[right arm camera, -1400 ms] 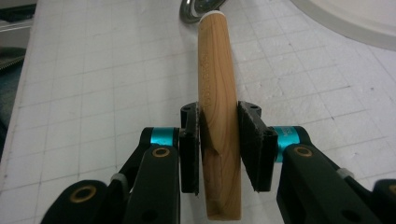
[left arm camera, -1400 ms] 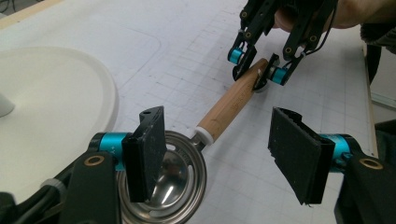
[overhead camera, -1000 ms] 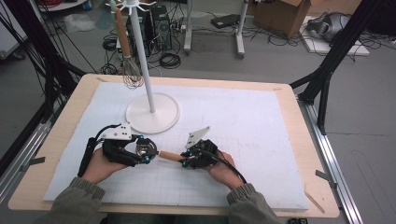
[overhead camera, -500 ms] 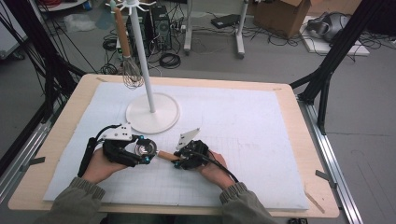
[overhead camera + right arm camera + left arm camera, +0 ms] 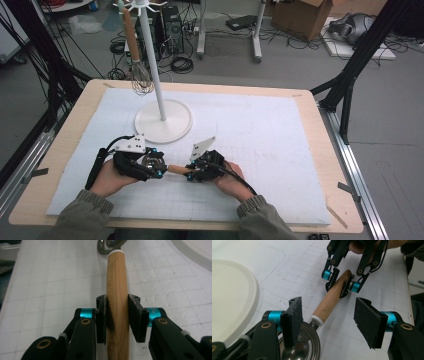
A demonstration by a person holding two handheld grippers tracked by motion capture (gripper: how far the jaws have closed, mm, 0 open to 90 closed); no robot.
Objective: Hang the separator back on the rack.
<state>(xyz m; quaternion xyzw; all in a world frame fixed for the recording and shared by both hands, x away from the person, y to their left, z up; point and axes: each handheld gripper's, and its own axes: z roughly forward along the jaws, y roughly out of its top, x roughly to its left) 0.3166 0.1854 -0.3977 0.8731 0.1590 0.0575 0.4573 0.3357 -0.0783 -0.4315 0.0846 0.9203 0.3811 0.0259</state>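
Observation:
A ladle lies on the white mat, with a wooden handle [image 5: 176, 169] and a steel bowl [image 5: 148, 161]. My right gripper [image 5: 189, 174] is shut on the handle [image 5: 116, 272], a pad against each side; its jaws have just been closing on it. From the left gripper view that grip [image 5: 339, 286] sits near the handle's far end. My left gripper [image 5: 329, 307] stands open. One pad hangs over the bowl [image 5: 307, 340]; the other is well clear of the handle [image 5: 329, 302].
A white stand with a round base [image 5: 163, 121] and a tall pole rises just beyond my hands, and a whisk [image 5: 140, 80] hangs from its top. The mat [image 5: 260, 130] stretches bare to the right. The table's front edge is close behind my wrists.
My right gripper has shifted a little to the left along the handle, toward the left gripper. The left gripper and the ladle have stayed in place.

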